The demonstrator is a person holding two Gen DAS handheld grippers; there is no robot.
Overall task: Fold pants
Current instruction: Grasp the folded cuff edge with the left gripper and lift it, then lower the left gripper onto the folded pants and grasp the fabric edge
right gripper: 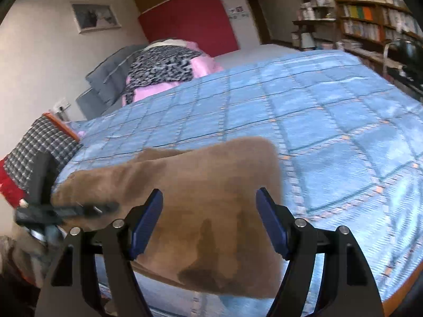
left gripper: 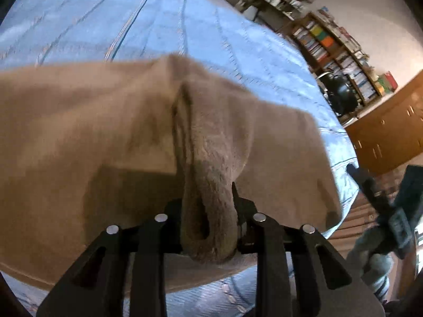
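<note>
On the blue quilted bedspread (right gripper: 304,100), near its front edge, the tan pants (right gripper: 211,190) are spread, with part of the cloth bunched and lifted. A thick gathered fold of them is pinched between the jaws of the left gripper (left gripper: 211,216), which are closed on the fabric; the cloth spills over the jaws and hangs in a rounded roll. The right gripper (right gripper: 208,224) is held just above the pants with its blue-padded jaws standing wide apart, nothing pressed between them; whether the pads touch the cloth cannot be told.

The pants are judged to be soft, light and limp: a fleecy, napped surface is seen, matte and slightly fuzzy, that sags and creases wherever it is unsupported. No stiffness is to be expected, so any lifted part will droop and drag the rest along. Slipping is thought unlikely, given the nap and the thickness of the pinched fold, and nothing fragile is involved. A hold is best taken at an edge or corner through all layers, such as the hem or the waistband, with a second hold at the matching corner, so that the fold falls straight
</note>
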